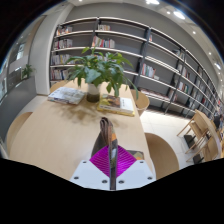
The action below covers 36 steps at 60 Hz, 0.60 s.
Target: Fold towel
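My gripper [112, 160] is held above a light wooden table [50, 135]. Its two magenta pads [100, 160] are pressed together on a thin fold of grey-brown towel [106, 133]. The towel shows edge-on as a narrow strip running from between the fingertips forward over the table. The rest of the towel is hidden by the fingers.
A potted green plant [97, 68] stands at the far side of the table, with open magazines to its left [67, 95] and books to its right [118, 104]. Chairs [198, 135] stand to the right. Long bookshelves [150, 50] line the wall behind.
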{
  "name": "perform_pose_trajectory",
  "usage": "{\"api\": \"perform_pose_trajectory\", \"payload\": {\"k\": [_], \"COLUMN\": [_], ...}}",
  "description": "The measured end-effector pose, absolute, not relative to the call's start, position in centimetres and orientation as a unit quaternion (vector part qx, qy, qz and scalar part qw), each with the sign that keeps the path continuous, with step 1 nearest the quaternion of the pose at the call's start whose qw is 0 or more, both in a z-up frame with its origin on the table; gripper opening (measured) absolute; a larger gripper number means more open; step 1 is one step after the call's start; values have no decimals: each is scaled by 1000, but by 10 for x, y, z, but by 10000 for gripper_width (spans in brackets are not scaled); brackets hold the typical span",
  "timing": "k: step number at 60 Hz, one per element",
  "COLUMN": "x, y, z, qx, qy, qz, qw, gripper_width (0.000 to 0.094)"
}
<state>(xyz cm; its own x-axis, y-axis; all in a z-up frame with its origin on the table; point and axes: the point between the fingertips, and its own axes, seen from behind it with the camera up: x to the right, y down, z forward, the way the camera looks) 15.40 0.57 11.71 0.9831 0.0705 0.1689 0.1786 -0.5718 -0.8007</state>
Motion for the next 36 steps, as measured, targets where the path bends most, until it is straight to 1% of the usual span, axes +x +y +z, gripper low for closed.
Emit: {"api": "perform_pose_trajectory", "payload": {"k": [2,6,7,10,11,13,15,18,19,21,22,24,25,31,33,34,36], "x": [173,207,216,231,235,242,246,260,266,269,269,267,265,252,250,248,242], "y": [13,13,13,16,15,14,17,13,6,6,3,-5,-7,-15,-19,-23,-25], "z": [116,97,86,74,63,50,36,25,26,19,18,27,30,62,76,90,96], "qx": [-888,-895,-896,-905,-908,-914,-918,-922,-922,-926,-927,-928,-927,-913,-910,-909,-904], "qy": [-64,-53,-50,-37,-33,-29,-24,-23,-23,-22,-23,-28,-29,-27,-30,-30,-33], "qz": [-60,-59,-57,-42,-36,-26,-22,-31,-34,-41,-42,-36,-32,-18,-22,-24,-28], "qw": [452,440,437,421,417,404,395,386,384,376,371,369,373,408,413,415,426], "gripper_width": [50,49,50,57,59,85,137,202,244,378,425,588,630,722,747,759,782]}}
